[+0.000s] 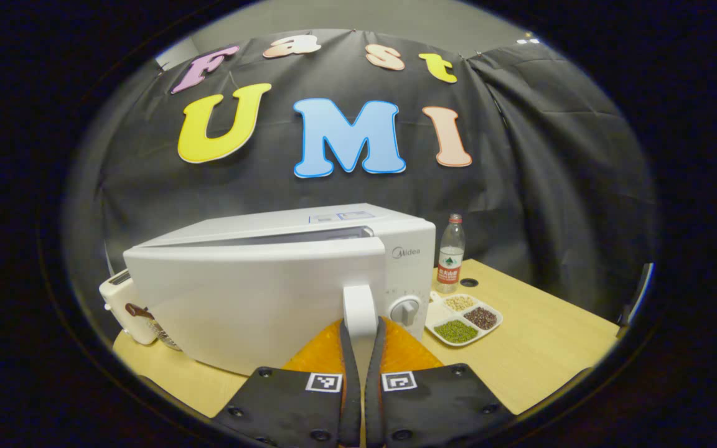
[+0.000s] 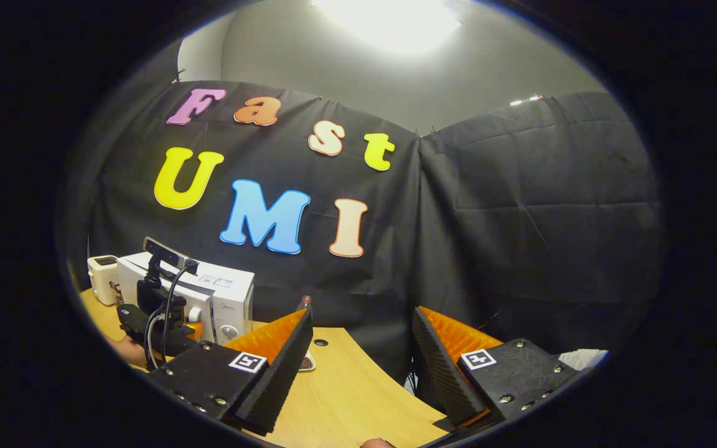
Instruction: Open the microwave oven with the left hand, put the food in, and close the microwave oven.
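On the table | we are clamping our left gripper on the microwave door handle, door ajar | right gripper hanging spread apart | food tray, bottle sitting just right of microwave, toaster left.

The ajar microwave door blocks the front; bare table lies right of the tray.
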